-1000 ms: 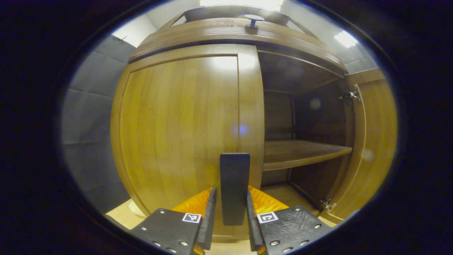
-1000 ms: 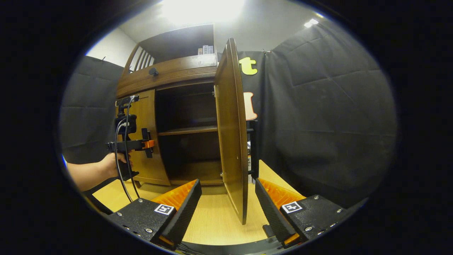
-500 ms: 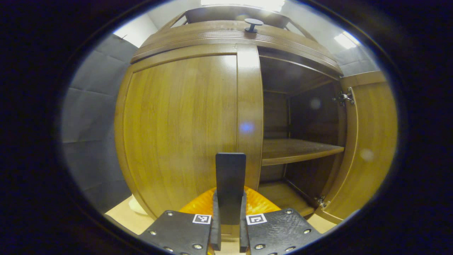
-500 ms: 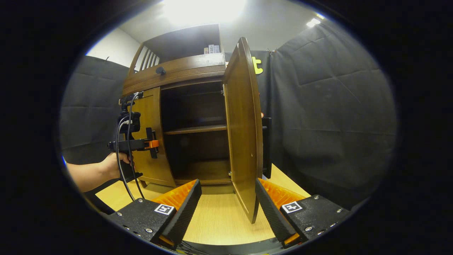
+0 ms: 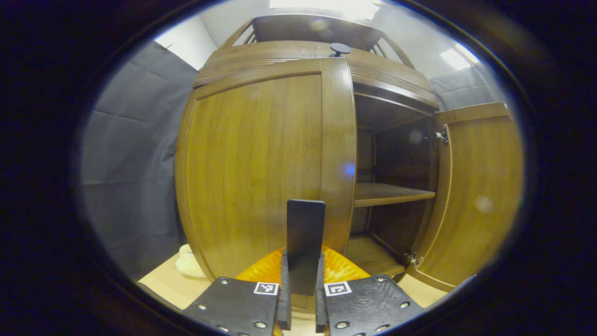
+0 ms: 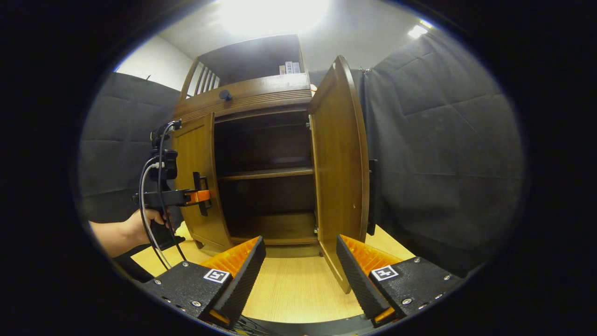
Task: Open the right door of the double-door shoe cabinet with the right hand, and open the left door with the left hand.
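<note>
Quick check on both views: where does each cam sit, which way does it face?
Left gripper view: rides the left gripper, facing the left door close up, fingers clamped on its handle.
Right gripper view: rides the right gripper, set back, facing the cabinet's open front; fingers apart, the other hand at left.
Shared: right door, shelf.

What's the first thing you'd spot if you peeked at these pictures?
A big wooden shoe cabinet fills the middle, with its right door swung wide open, showing a dark inside and a bare shelf. The left door is barely ajar, and the left gripper is clamped on its dark handle. The right gripper hangs open in front, holding nothing.
</note>
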`<state>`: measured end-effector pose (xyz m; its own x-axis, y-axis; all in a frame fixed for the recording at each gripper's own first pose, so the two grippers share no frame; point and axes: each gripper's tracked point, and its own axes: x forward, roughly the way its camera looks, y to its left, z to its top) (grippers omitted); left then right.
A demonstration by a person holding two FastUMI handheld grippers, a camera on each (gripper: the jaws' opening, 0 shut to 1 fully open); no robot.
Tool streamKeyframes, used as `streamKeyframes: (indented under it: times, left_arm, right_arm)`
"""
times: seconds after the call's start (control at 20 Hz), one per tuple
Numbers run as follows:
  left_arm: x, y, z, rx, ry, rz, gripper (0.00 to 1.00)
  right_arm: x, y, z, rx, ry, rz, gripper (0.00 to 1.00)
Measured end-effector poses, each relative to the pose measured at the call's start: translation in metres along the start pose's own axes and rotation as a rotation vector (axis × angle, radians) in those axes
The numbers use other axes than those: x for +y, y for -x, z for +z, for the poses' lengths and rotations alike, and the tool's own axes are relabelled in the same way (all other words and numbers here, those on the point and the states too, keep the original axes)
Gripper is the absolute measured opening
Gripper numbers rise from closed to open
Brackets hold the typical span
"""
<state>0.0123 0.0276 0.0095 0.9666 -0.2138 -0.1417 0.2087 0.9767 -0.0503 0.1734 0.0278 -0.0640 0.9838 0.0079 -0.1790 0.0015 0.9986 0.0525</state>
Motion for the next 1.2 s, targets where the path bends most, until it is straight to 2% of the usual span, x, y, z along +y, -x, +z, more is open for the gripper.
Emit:
streamKeyframes:
  times: [0.3,0.35,0.6,0.85,1.2]
  left_arm:
    - [0.000,0.000,0.001,-0.004,0.008,-0.006,0.16]
    - [0.000,0.000,0.000,-0.005,0.006,-0.005,0.25]
    - [0.001,-0.001,-0.001,-0.009,0.009,0.005,0.25]
    - [0.002,-0.003,-0.002,-0.013,0.012,0.020,0.16]
    - [0.003,-0.007,-0.009,-0.041,-0.026,0.069,0.20]
  right_arm:
    - [0.016,0.008,-0.002,-0.009,-0.002,0.010,0.94]
    - [0.019,0.008,-0.002,-0.009,-0.002,0.010,0.94]
    - [0.031,0.013,0.001,-0.017,0.005,0.019,0.94]
    - [0.043,0.018,0.001,-0.024,0.009,0.034,0.94]
    - [0.061,0.023,0.003,-0.038,0.014,0.059,0.94]
